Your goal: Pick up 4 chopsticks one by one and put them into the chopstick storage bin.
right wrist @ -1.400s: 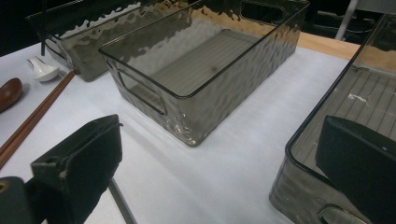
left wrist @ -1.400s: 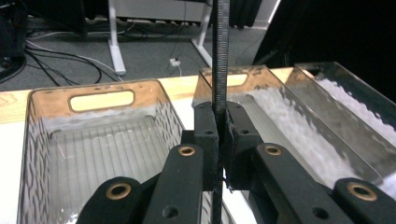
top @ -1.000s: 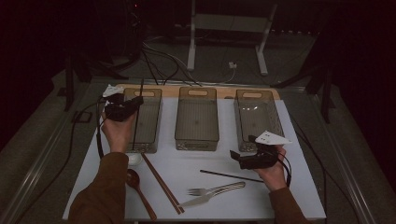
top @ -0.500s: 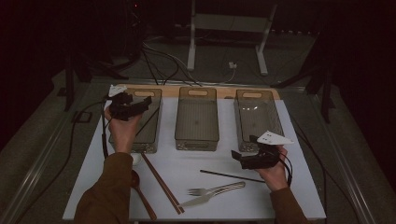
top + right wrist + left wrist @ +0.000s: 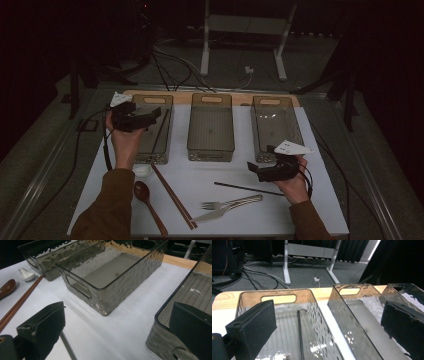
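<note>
Chopsticks are the things being sorted on this white table (image 5: pixel 310 125). One black chopstick (image 5: pixel 160 131) lies inside the left bin (image 5: pixel 168 107), running from the front of the bin to the back; the left gripper view looks down along it (image 5: pixel 299 335) on the ribbed floor of the bin (image 5: pixel 249 296). The left gripper (image 5: pixel 150 119) hangs over that bin in the person's left hand (image 5: pixel 125 142). Its jaws have just been opening and now stand wide apart, with nothing between them, so the stick is let go and lies below them. A second black chopstick (image 5: pixel 247 188) lies flat on the table, just in front of the right gripper (image 5: pixel 254 169). The right gripper sits low near the front corner of the right bin (image 5: pixel 300 120), held in the right hand (image 5: pixel 292 182). Its jaws are wide apart too and hold nothing; its own view shows a thin dark stick (image 5: pixel 68 347) on the table between them and not touched. The middle bin (image 5: pixel 192 120) stands between the other two. Two brown chopsticks (image 5: pixel 172 196) lie side by side near the front of the table. A brown spoon (image 5: pixel 147 205) and a small white spoon (image 5: pixel 142 171) lie to their left. A fork (image 5: pixel 230 202) and a knife (image 5: pixel 212 215) lie to their right.
</note>
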The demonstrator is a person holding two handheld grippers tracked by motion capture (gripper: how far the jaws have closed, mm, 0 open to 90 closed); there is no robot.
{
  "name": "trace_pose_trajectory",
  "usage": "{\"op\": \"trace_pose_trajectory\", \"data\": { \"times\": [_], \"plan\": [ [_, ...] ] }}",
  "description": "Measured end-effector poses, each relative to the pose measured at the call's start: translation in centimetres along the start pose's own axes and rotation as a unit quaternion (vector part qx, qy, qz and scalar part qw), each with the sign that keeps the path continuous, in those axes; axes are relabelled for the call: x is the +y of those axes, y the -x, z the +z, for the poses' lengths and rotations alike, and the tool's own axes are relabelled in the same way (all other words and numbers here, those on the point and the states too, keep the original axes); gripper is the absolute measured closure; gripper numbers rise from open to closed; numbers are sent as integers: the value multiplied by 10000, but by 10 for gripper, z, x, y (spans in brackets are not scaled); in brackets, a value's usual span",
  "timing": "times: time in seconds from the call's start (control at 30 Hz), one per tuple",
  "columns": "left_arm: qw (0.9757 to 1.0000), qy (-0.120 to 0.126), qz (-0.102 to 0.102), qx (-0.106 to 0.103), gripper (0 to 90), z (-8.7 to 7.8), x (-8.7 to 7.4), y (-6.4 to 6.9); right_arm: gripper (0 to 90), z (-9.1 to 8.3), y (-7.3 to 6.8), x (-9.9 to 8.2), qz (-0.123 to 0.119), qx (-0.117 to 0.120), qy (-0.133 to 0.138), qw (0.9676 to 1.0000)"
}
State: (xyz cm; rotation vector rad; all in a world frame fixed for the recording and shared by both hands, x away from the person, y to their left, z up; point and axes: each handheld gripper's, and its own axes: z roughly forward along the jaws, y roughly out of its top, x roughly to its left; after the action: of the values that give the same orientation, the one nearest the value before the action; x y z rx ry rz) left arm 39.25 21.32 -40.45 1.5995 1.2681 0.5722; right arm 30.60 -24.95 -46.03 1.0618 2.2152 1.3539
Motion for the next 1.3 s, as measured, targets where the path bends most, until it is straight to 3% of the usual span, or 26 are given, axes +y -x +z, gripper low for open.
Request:
{"op": "trace_pose_trajectory", "data": {
  "times": [0.23, 0.43, 0.6, 0.67, 0.97, 1.3],
  "plan": [
    [9998, 46, 60, -176, 10, -13, -7, -2, 2, -1, 1, 1, -67, 9, -85, 9999],
    [9991, 155, 252, -317, 10, -27, -14, 5, 2, 1, 2, 2, -126, 38, -228, 9997],
    [9981, 250, 283, -483, 10, -39, -22, 11, 2, 3, 3, 3, -186, 82, -375, 9991],
    [9976, 196, 353, -558, 10, -42, -26, 13, 2, 3, 3, 4, -214, 145, -427, 9988],
    [9956, 230, 579, -698, 10, -62, -45, 28, 2, 8, 0, 8, -423, 285, -794, 9955],
    [9949, 318, 588, -761, 10, -82, -65, 34, 2, 15, -3, 10, -665, 380, -1220, 9896]
  ]
}}
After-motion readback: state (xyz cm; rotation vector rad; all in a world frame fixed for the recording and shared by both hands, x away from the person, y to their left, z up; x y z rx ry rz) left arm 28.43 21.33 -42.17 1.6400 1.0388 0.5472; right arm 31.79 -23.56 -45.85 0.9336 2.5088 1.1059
